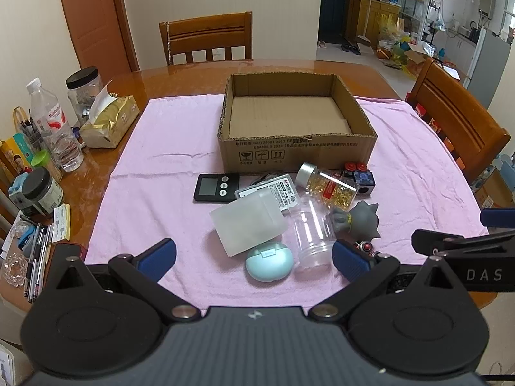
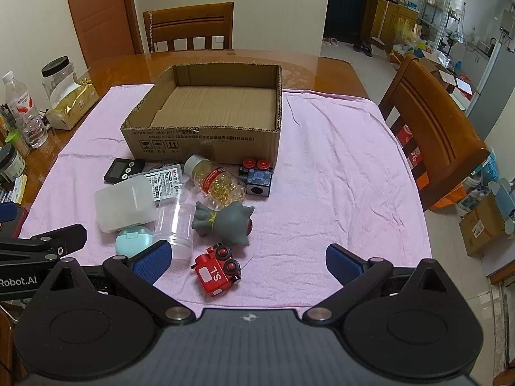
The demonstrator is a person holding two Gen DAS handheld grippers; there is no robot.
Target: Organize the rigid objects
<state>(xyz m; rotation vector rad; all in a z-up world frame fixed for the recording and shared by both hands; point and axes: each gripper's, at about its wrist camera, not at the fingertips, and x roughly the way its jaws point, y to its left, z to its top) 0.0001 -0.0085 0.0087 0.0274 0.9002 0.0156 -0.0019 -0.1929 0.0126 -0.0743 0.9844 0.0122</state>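
Observation:
An empty cardboard box [image 1: 297,148] [image 2: 206,143] stands on a pink cloth [image 1: 151,199]. In front of it lie a black timer [image 1: 216,188], a frosted white case [image 1: 249,225], a mint oval case [image 1: 269,261], a clear jar [image 1: 312,234], a bottle of yellow capsules [image 1: 328,185], a grey figurine [image 2: 225,220], a dark cube toy [image 2: 257,177] and a red toy train [image 2: 219,268]. My left gripper [image 1: 254,259] is open above the mint case. My right gripper [image 2: 248,262] is open with the train between its fingers, apart from both.
The table's left side holds a tissue pack [image 1: 107,119], a water bottle [image 1: 53,128], jars and pens. Wooden chairs stand behind [image 1: 207,37] and to the right [image 2: 431,128]. The right gripper shows at the left wrist view's right edge [image 1: 463,241].

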